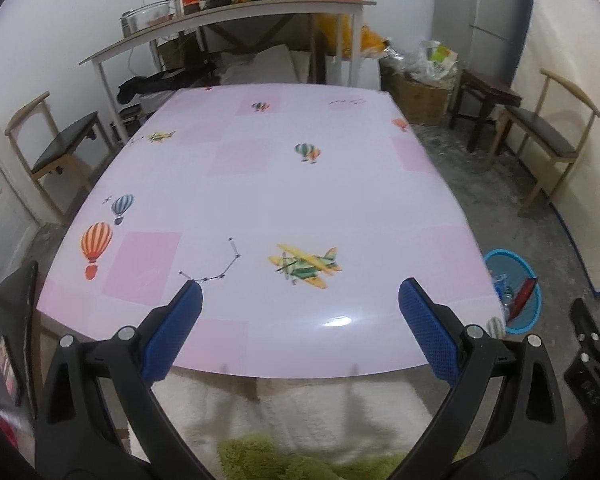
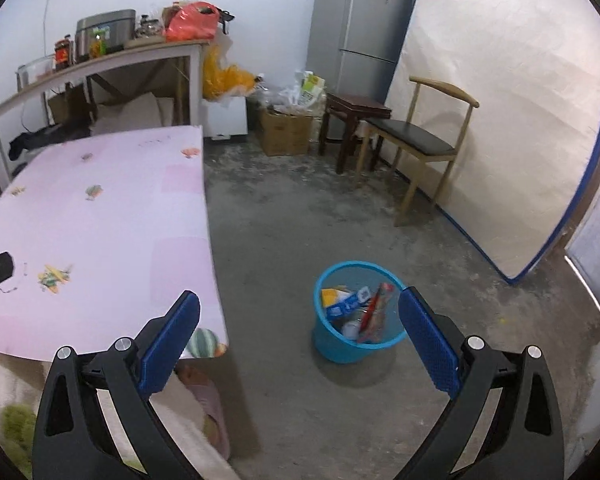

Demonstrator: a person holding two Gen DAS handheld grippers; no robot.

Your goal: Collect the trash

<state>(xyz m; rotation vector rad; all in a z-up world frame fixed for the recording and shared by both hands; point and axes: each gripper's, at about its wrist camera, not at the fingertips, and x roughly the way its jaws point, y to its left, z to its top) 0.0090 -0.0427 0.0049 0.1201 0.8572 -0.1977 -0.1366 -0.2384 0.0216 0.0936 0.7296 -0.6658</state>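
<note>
Two grippers tilt downward, jaws spread wide and empty: the left gripper (image 1: 300, 300) over the near edge of the glossy pink table (image 1: 292, 184), the right gripper (image 2: 300, 312) beyond its near right corner, above the rough concrete floor (image 2: 284, 240). The trash (image 2: 360, 312), wrappers and cartons, lies in a round blue mesh bin (image 2: 340, 350) on the floor near that corner. A chair (image 2: 420, 144) and a fridge (image 2: 360, 28) stand beyond.

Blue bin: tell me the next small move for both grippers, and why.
Probably pull both back and stop. The table shows no loose trash, the bin on the floor already holds wrappers, and the left gripper and right gripper stand open with nothing between their fingers.
</note>
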